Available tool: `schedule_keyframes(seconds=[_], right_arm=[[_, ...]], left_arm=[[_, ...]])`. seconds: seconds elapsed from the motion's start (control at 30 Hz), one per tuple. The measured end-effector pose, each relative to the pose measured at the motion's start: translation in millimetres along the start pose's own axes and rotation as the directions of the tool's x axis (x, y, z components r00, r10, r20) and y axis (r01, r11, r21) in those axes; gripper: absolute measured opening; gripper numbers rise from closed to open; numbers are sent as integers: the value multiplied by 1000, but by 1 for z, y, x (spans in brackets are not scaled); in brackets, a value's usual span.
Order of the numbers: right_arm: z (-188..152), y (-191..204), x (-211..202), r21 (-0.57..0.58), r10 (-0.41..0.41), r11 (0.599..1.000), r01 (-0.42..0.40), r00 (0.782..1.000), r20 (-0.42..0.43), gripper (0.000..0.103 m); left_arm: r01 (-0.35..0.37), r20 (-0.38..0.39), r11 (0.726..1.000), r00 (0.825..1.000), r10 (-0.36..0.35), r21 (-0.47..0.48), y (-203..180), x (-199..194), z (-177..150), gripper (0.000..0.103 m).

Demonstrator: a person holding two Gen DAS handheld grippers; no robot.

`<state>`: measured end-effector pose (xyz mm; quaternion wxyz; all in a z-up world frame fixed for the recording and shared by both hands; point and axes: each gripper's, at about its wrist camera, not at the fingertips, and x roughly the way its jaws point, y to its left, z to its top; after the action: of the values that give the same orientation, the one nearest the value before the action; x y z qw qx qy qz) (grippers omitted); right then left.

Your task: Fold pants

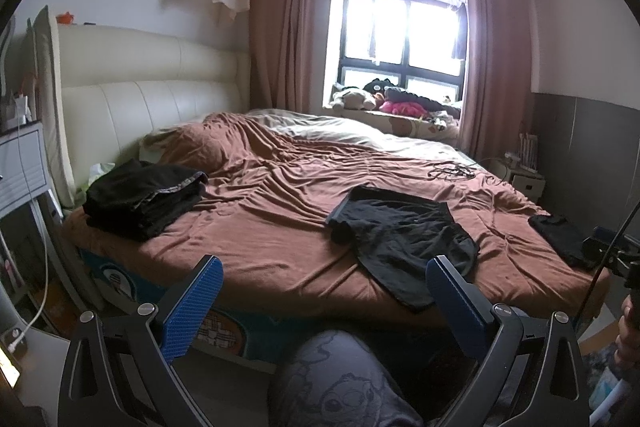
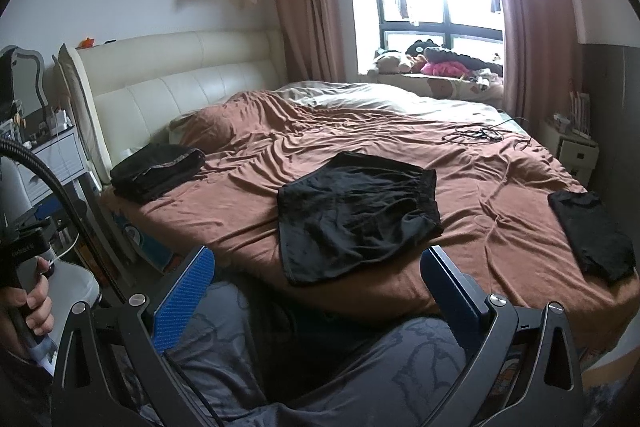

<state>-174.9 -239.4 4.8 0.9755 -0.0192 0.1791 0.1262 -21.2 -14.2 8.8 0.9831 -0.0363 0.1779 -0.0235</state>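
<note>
Black shorts [image 1: 400,239] [image 2: 352,211] lie spread flat near the front edge of a bed with a rumpled brown cover [image 1: 280,195] [image 2: 480,167]. My left gripper [image 1: 324,277] hangs open in front of the bed's edge, short of the shorts and apart from them, nothing between its blue pads [image 1: 196,303]. My right gripper [image 2: 318,277] is likewise open and empty, held just before the shorts' near hem. A person's grey printed trouser legs [image 1: 340,379] [image 2: 320,359] fill the space below both grippers.
A stack of folded dark clothes [image 1: 140,199] [image 2: 156,169] sits at the bed's left by the cream headboard [image 1: 152,83]. Another black garment [image 1: 560,239] [image 2: 592,235] lies at the right edge. Cables [image 1: 452,171] [image 2: 476,135] trail on the far side. Nightstands flank the bed; soft toys [image 1: 360,99] line the windowsill.
</note>
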Motion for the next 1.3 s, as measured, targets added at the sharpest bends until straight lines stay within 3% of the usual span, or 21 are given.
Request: schedule_keyframes(seconds=[0.43,0.8,1.3], right_arm=[[0,-3,7,12,1,1000,-1,1000,4,103],[9,-20,32,64,7,998,-7,1000,-7,103],[18,-44,78,109,-53,993,54,999,-5,103]], left_arm=[[-2,-19,1000,1000,2,-1,1,8,-2,102],[-7,-59,1000,998,8,16,-3,44,10,102],[31,-136,999,990,-33,-12,-17,101,20,102]])
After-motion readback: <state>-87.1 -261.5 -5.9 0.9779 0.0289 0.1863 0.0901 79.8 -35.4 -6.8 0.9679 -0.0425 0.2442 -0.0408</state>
